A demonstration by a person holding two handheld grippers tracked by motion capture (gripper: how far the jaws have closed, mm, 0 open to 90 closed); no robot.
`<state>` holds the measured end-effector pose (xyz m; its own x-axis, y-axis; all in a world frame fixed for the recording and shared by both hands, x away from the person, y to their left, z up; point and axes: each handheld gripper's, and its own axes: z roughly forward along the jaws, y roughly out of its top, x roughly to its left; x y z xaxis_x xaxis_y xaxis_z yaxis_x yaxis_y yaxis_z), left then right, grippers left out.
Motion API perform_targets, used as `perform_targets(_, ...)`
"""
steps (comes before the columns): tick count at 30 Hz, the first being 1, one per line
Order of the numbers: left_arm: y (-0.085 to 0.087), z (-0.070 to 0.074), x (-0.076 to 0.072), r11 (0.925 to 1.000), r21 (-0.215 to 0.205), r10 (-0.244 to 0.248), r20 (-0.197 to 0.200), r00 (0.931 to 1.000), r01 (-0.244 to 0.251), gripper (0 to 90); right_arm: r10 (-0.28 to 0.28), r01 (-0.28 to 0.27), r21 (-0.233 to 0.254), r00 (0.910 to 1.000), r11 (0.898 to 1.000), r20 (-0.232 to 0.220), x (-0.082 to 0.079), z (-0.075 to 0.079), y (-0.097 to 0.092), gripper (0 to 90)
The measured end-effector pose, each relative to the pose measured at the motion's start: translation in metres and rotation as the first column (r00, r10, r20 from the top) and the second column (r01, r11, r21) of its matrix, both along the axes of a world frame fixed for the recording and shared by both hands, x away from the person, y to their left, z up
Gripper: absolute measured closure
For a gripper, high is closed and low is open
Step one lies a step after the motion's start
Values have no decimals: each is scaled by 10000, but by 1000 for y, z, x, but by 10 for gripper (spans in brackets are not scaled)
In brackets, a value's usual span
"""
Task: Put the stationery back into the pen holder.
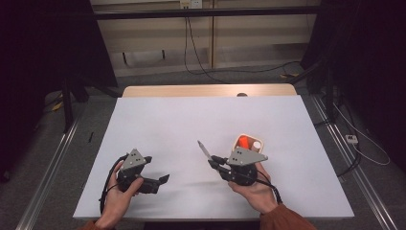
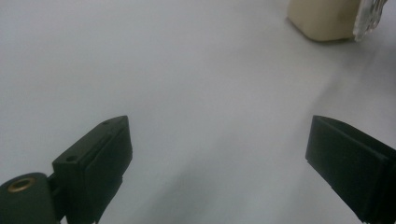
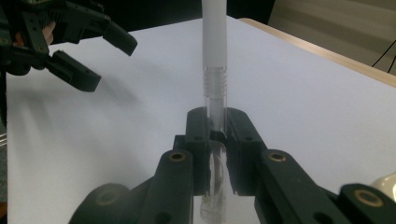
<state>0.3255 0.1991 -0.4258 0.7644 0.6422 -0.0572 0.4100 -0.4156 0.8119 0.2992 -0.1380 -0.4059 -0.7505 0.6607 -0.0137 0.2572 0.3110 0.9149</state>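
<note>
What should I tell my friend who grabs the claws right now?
Right claw: shut on a pen, clear barrel between the pads, white part sticking out ahead, held above the table.
Left claw: open, nothing between its pads, low over the table's near left part.
A small beige box with something orange inside sits just beyond the right claw.
Done: pen picked up.
Left: probably bring the left claw over to the pen; I can't tell what comes after.

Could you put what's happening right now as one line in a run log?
right gripper: shut on pen | left gripper: open, holding nothing, above table | beige container: beside right hand
</note>
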Motion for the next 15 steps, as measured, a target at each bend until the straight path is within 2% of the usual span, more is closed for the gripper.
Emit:
perform_targets(6,7,-7,-3,9988,-291,374,-301,9988,-383,66,-68,69,174,10000,9998,-18,1,6,-2,810)
perform_targets(11,8,-11,-4,9991,-350,213,-601,9980,-235,60,-110,111,361,9999,9993,-21,3,12,-5,811)
perform_targets(15,10,-12,-6,9989,-414,205,-591,9980,-230,55,-147,146,464,9999,9988,15,3,16,-8,810)
